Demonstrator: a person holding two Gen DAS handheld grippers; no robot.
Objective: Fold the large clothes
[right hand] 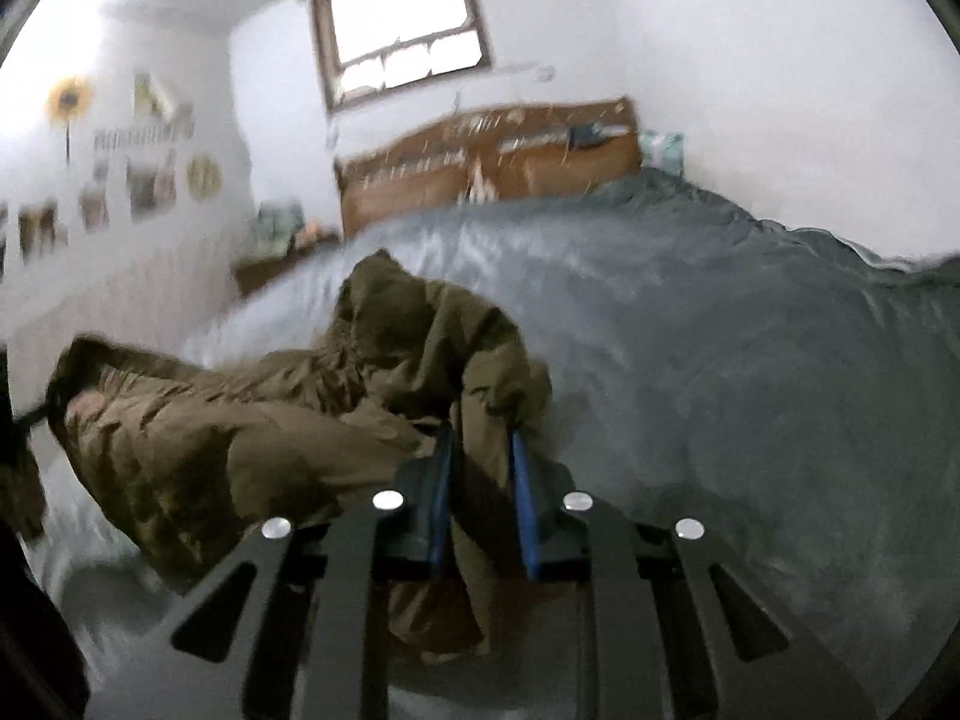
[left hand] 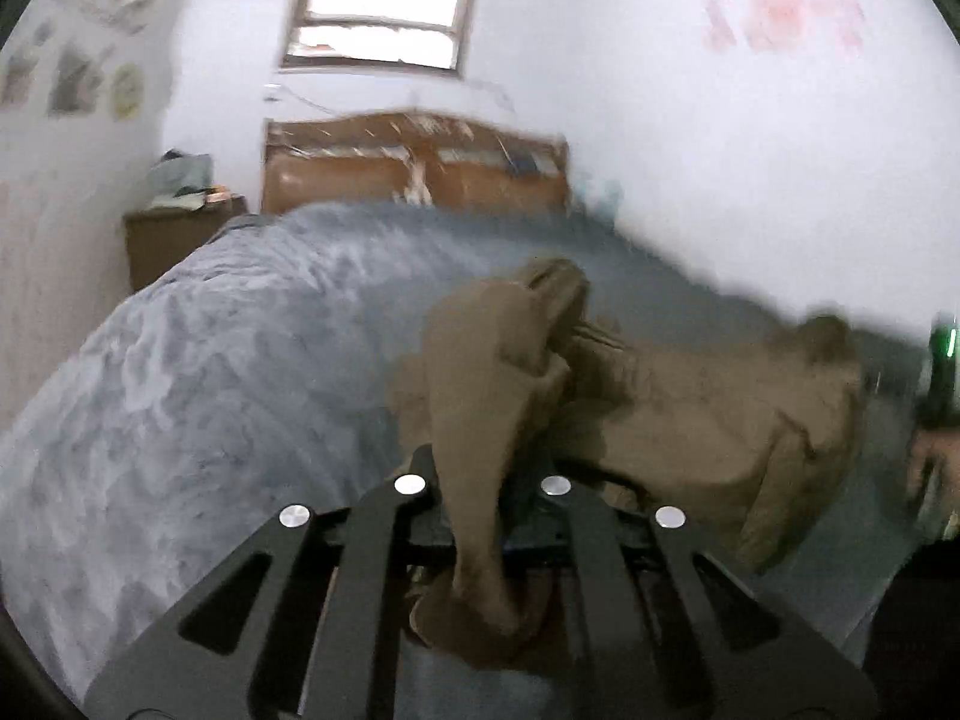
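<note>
A large olive-brown garment (left hand: 690, 396) lies bunched on a grey-blue bedspread (left hand: 210, 348). My left gripper (left hand: 480, 468) is shut on a fold of it; the cloth drapes over the fingers and hides them. In the right wrist view the same garment (right hand: 210, 438) stretches to the left. My right gripper (right hand: 483, 450) is shut on another part of it, with cloth pinched between the blue pads (right hand: 522, 492) and hanging down below. Both views are motion-blurred.
A wooden headboard (left hand: 414, 168) stands at the far end under a window (left hand: 384, 6). A nightstand (left hand: 180, 228) with clutter sits left of the bed. The bedspread (right hand: 750, 360) spreads to the right. The right hand-held gripper (left hand: 939, 372) shows at the right edge.
</note>
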